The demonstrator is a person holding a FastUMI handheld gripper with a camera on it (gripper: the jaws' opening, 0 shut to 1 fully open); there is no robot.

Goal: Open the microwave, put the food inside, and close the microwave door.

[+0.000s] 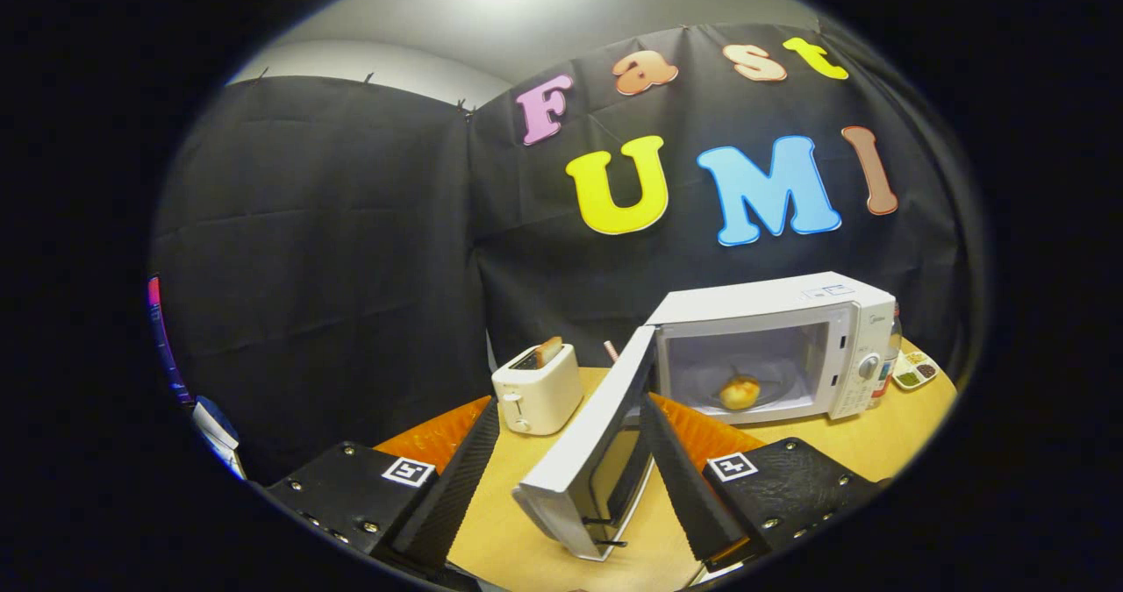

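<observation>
The microwave (790, 346) stands on the wooden surface (518, 531), beyond the tool (566, 487) and a little to its right, with its back near the black cloth wall. Its door (588, 452) is swung wide open and juts out toward the tool, so that the free edge of the door lies between the two fingers (456, 478). The right finger sits just beside the door's inner face, perhaps touching it, though contact cannot be told for certain; the left finger is apart from the door's outer face. The tool's fingers are spread wide and grip nothing. Inside the lit cavity lies the food (740, 392), a small round golden piece resting on the turntable plate, well beyond the fingertips. A white toaster (538, 388) with a slice of bread (550, 349) sticking out of its slot stands on the surface to the left of the open door, ahead of the left finger. To the right of the microwave, at the far edge of the surface, sits a small tray (915, 370) with divided compartments.
</observation>
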